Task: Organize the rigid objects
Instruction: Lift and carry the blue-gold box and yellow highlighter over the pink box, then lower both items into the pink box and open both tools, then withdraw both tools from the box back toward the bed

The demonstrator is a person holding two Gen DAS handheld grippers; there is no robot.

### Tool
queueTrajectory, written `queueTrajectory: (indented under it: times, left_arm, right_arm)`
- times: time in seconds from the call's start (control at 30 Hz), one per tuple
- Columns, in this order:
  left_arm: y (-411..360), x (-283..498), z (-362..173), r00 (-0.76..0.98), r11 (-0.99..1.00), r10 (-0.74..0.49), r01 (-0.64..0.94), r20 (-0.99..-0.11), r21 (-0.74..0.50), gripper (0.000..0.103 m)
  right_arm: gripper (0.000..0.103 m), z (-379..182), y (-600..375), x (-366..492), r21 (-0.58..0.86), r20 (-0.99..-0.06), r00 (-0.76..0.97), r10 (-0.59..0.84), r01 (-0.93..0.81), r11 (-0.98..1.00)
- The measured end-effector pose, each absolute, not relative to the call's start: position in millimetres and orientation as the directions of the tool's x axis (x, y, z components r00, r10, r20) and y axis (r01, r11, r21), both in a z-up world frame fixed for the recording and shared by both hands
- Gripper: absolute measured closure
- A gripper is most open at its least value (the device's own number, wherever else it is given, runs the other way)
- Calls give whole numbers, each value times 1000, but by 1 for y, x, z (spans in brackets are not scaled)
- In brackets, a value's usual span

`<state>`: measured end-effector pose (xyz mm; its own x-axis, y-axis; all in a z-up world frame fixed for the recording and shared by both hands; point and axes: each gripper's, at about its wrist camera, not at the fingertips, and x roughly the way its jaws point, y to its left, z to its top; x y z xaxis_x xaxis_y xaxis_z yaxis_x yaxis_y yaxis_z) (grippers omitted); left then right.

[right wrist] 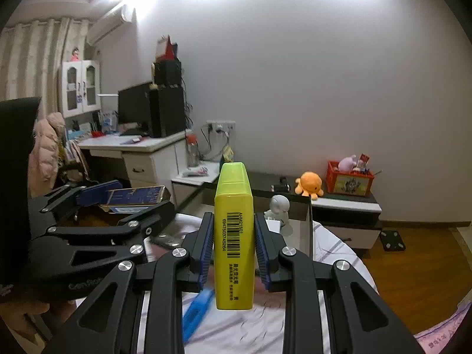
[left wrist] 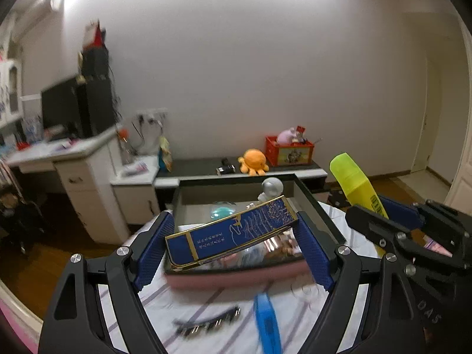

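Both claws loaded above the open tray (left wrist: 312,203).
Left claw (left wrist: 233,247) clamps the blue box (left wrist: 230,233) crosswise, long axis left-right; right claw (right wrist: 234,244) clamps the yellow highlighter (right wrist: 234,236) upright; tray lies just ahead.

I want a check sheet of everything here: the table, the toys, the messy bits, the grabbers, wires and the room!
Surface: striped cloth under an open box.
Job's things: blue case, yellow highlighter, both held up.
Clutter: blue pen, dark clip, astronaut figure.
Grippers: left hand-held gripper shut on case; right hand-held gripper shut on highlighter.
Cables: wires at wall sockets.
Surroundings: desk, orange plush, red crate.
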<state>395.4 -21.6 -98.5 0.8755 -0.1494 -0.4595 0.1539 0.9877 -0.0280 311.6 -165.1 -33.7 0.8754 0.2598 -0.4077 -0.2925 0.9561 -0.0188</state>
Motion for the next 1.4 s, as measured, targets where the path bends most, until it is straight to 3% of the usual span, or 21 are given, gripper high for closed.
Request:
queueTrajectory:
  times: [0.2,0.43,0.7,0.83,0.9,1.0,1.13,1.3,1.37,1.4]
  left_arm:
    - [-33,480,-142,807,986,-157,163,-569,-40,19]
    - [-33,515,-179,746,990,-116,143,-655,-12,19]
    - [-21,504,-174,759,992,-113,127,-641,-24,10]
    - [-12,476,-154,791,992,-119,127,-601,-29,4]
    - [-5,453,-140,816,992,-123,125,-565,-34,2]
    - [6,419,-119,845,991,-132,120,-519,-56,0]
    - [15,366,-98,882,989,-147,126,-448,-77,0]
    - [17,295,-81,935,994,-105,110,-338,-5,0]
    - [19,268,-74,956,995,-83,94,-281,24,0]
    - [19,254,-72,964,996,-70,81,-256,31,0]
  right_arm:
    - [76,-69,-170,383,-38,-500,840,212,-266,963]
    - [76,-115,-178,423,-57,-614,776,143,-224,973]
    - [75,-121,-184,424,-46,-623,772,126,-197,979]
    - [51,-101,-183,408,-38,-587,799,131,-189,981]
    - [45,-89,-183,394,-28,-560,817,141,-189,982]
    - [24,-66,-181,360,-14,-498,852,160,-193,981]
    - [20,-40,-174,307,3,-418,887,195,-214,977]
    - [12,-20,-160,238,-17,-326,922,208,-226,974]
    - [0,-14,-157,210,-26,-280,940,195,-211,977]
    - [0,-12,-156,199,-27,-261,947,188,-202,979]
